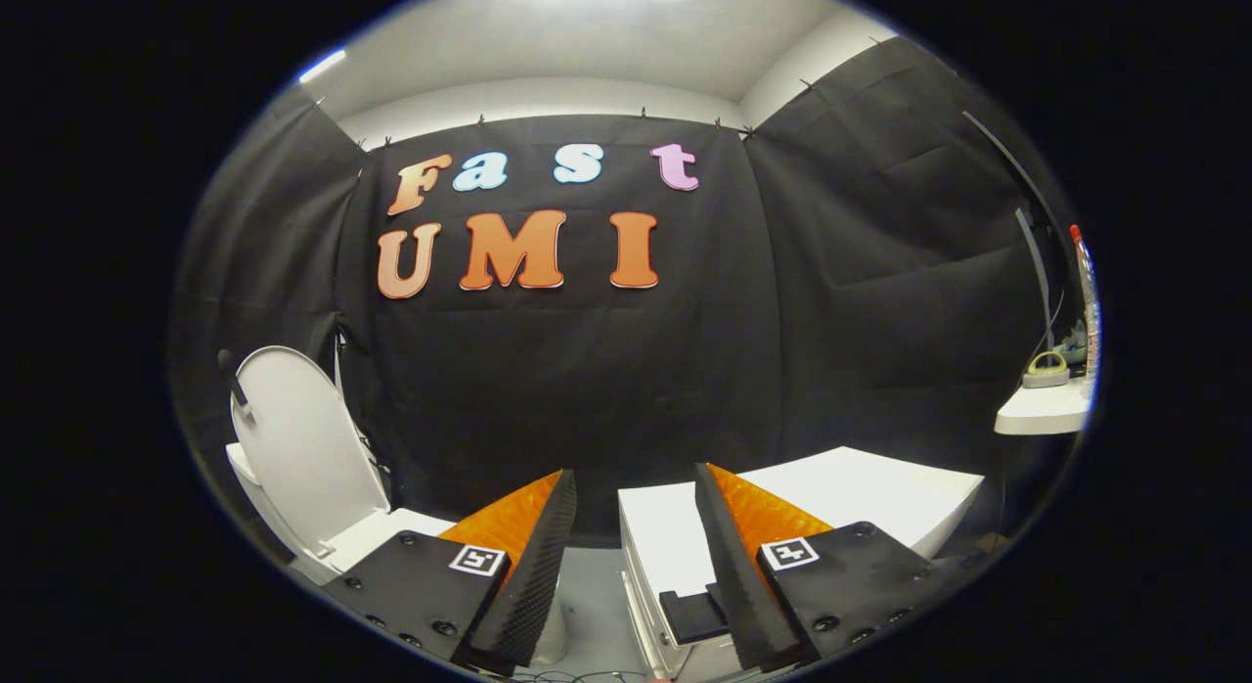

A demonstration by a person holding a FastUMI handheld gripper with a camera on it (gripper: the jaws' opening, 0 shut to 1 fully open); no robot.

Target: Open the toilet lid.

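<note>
The toilet lid [303, 438] is seen raised, standing close to upright and leaning back toward the black cloth wall, off to the left of the fingers and beyond the left one. Below it the white toilet [367, 536] is partly visible, its front hidden behind the left finger. From how the lid stands, the task is judged to be done or all but done.

The hand-held gripper [634, 566] is held clear of the lid, with its two fingers spread well apart and nothing caught between them; only bare floor and the edge of a white cabinet [861, 487] are seen through the gap. The cabinet stands just ahead of the right finger, and a small dark block [693, 613] is seen on its near face, close by that finger.

Further out to the right, a white counter [1042, 409] is seen well apart from the toilet, with a tape measure [1045, 370] and a tall clear bottle [1086, 292] resting on it, and a dark cable hanging above.

What could go wrong from here is judged as follows. If the lid is not fully settled past its balance point, it could be tipped forward and fall shut, undoing the work. A careless sweep of the left finger toward the toilet could also knock it. The right finger, being so near the cabinet, could be struck against it if the gripper is swung rightward.
</note>
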